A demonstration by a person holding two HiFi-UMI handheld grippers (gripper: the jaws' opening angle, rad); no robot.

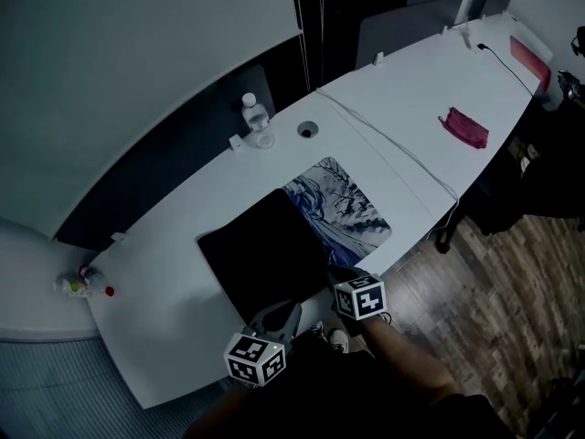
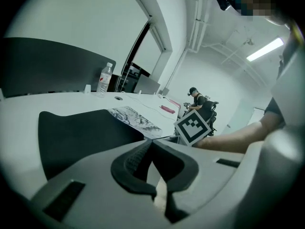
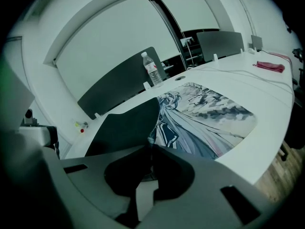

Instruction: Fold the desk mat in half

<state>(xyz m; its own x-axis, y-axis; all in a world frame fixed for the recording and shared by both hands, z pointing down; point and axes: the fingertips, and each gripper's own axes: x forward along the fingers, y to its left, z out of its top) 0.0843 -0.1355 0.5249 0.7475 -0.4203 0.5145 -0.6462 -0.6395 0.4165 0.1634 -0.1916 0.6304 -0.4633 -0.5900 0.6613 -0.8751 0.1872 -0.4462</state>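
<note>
The desk mat [image 1: 265,254] lies at the near edge of the white table [image 1: 164,273], partly folded. Its black underside is turned up on the left and the blue-and-white print [image 1: 345,210] shows on the right. In the left gripper view my left gripper [image 2: 151,141] has its jaws together at the near edge of the black flap [image 2: 81,137]. From the head view the left gripper [image 1: 292,304] is at the mat's front edge. My right gripper [image 3: 151,146] is shut on the mat [image 3: 205,113] where the black flap meets the print. It sits just right of the left one [image 1: 334,273].
A water bottle [image 1: 256,117] and a round cable hole [image 1: 307,129] are behind the mat. A white cable [image 1: 393,144] crosses the table. A pink cloth [image 1: 464,127] lies far right. Small items [image 1: 78,283] sit at the left end. A seated person [image 2: 198,101] is beyond the table.
</note>
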